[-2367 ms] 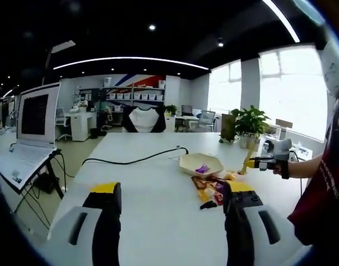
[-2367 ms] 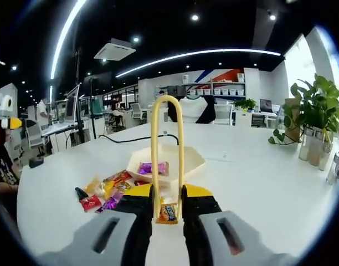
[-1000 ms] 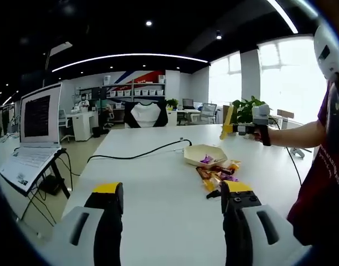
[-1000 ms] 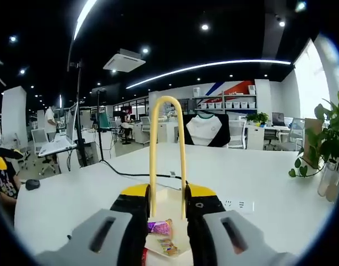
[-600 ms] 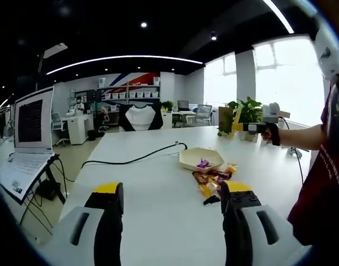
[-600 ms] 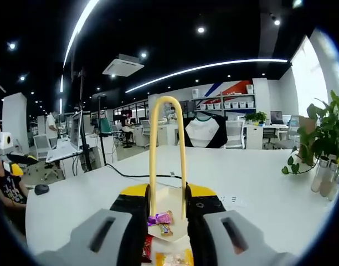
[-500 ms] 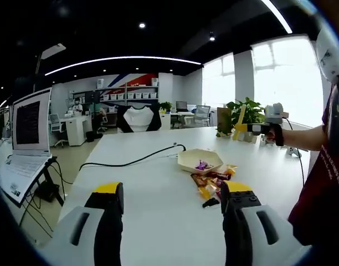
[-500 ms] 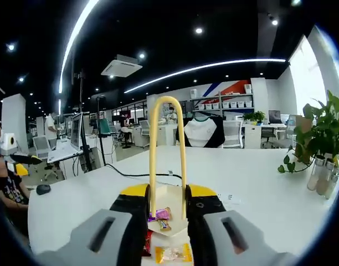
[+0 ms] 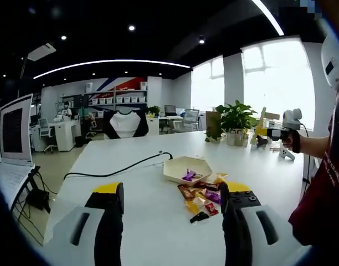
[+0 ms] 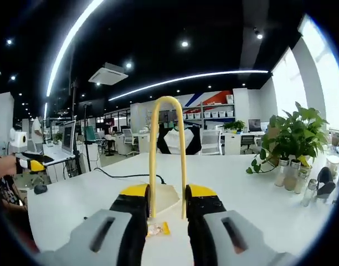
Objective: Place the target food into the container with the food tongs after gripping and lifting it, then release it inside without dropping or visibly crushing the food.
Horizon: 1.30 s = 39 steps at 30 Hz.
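Right gripper view: right claw (image 10: 167, 213) clenched on yellow tongs (image 10: 167, 155), raised over tabletop (image 10: 252, 210). Left claw (image 9: 170, 221) released, idle. Candies (image 9: 200, 197) beside tray (image 9: 186, 169). Better to lower slowly, pinch one candy gently, then lift level.

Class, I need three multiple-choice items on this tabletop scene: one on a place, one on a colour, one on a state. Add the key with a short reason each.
1. Where are most wrapped snacks?
A. in the bowl
B. on the table beside the bowl
C. on the laptop

2. What colour are the food tongs?
A. yellow
B. blue
C. black

3. How stands the left gripper?
A. shut on a snack
B. shut on the cable
C. open, holding nothing

Key: B, the pile lies by the hexagonal bowl; A, the loop is yellow; C, its jaws stand wide apart.
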Tool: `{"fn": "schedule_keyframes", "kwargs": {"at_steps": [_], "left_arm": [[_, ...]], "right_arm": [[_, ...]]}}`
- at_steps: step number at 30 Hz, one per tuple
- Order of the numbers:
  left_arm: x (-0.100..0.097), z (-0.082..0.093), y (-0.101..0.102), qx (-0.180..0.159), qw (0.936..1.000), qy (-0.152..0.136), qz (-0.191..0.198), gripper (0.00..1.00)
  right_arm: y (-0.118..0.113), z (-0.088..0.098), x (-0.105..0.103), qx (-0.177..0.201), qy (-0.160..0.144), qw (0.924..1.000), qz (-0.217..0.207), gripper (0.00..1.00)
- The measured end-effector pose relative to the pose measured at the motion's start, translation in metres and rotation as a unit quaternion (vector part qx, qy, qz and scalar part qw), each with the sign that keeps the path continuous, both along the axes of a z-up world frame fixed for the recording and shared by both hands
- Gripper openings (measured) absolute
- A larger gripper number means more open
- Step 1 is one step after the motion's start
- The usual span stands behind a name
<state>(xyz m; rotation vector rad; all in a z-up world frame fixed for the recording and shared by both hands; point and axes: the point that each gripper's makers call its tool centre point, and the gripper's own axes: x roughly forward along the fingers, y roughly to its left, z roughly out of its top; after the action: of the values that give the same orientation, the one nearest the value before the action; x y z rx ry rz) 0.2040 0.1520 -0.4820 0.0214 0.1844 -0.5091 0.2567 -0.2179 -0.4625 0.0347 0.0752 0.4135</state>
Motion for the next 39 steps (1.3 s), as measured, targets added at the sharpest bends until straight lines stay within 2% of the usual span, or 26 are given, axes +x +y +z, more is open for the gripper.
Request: {"fn": "schedule_keyframes", "kwargs": {"at_steps": [5, 7, 12, 15, 18, 20, 21, 22, 26, 33, 39], "left_arm": [[0.006, 0.002, -0.003, 0.001, 1.0, -0.004, 0.001, 0.75], [0.008, 0.001, -0.004, -0.004, 1.0, -0.005, 0.002, 0.75], [0.012, -0.002, -0.012, 0.004, 1.0, -0.003, -0.003, 0.75], [0.014, 0.0, -0.013, 0.008, 0.9999, -0.006, -0.003, 0.75], [0.016, 0.004, -0.01, 0.008, 0.9999, -0.011, 0.003, 0.75], [0.018, 0.007, -0.005, 0.006, 0.9998, -0.015, 0.012, 0.75], [0.019, 0.008, -0.003, 0.007, 0.9998, -0.015, 0.015, 0.75], [0.019, 0.009, -0.002, 0.007, 0.9997, -0.015, 0.016, 0.75], [0.023, 0.013, 0.005, 0.008, 0.9995, -0.016, 0.028, 0.75], [0.027, 0.017, 0.007, 0.007, 0.9992, -0.021, 0.033, 0.74], [0.023, 0.013, 0.003, 0.01, 0.9994, -0.015, 0.028, 0.74]], "right_arm": [[-0.013, 0.0, -0.019, 0.017, 0.004, 0.9997, -0.015, 0.22], [-0.018, -0.001, -0.024, -0.006, -0.001, 0.9997, -0.024, 0.22], [-0.02, -0.005, -0.041, -0.034, 0.0, 0.9991, -0.026, 0.22], [-0.024, -0.003, -0.049, -0.018, 0.0, 0.9992, -0.036, 0.22], [-0.027, -0.003, -0.056, -0.009, 0.001, 0.999, -0.045, 0.22], [-0.028, -0.003, -0.061, 0.012, 0.007, 0.9987, -0.048, 0.22], [-0.029, -0.003, -0.064, 0.004, 0.004, 0.9988, -0.05, 0.22], [-0.03, -0.003, -0.067, -0.02, 0.0, 0.9983, -0.054, 0.22], [-0.031, -0.01, -0.077, -0.017, 0.009, 0.9982, -0.057, 0.22], [-0.04, -0.019, -0.083, -0.018, 0.024, 0.9975, -0.064, 0.23], [-0.036, -0.02, -0.075, -0.02, 0.026, 0.9979, -0.056, 0.23]]}}
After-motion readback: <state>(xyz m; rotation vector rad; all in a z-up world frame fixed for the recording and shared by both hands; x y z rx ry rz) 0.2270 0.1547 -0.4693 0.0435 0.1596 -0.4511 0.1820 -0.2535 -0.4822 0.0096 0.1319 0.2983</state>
